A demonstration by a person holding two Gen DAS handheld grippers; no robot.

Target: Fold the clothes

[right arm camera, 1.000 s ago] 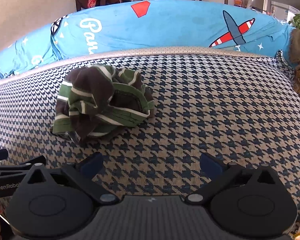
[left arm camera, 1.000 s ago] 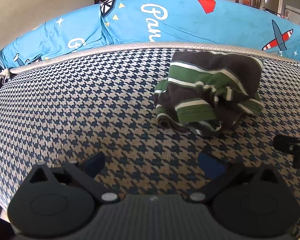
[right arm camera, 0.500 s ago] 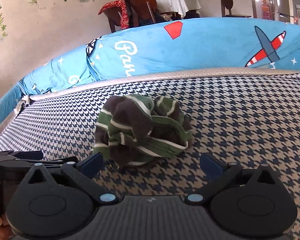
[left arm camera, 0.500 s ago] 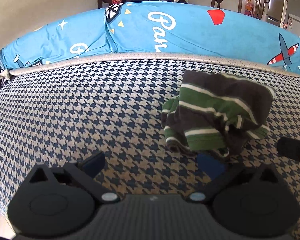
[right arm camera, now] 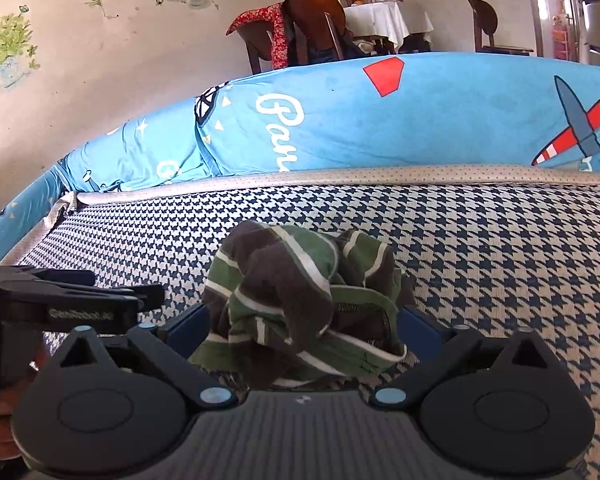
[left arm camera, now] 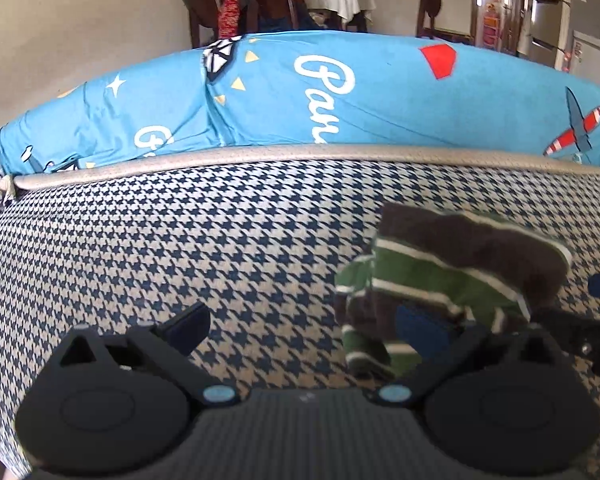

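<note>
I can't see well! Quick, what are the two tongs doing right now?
Left tongs: open, holding nothing, shirt by the right finger.
Right tongs: open around the shirt, not gripping.

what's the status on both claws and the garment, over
Both claws open: right claw straddling the crumpled striped garment, left claw at its edge. Garment unfolded on houndstooth cushion. Nothing in the way.

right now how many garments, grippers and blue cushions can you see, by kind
garments: 1, the striped garment
grippers: 2, left gripper and right gripper
blue cushions: 2, left cushion and right cushion
total: 5
</note>
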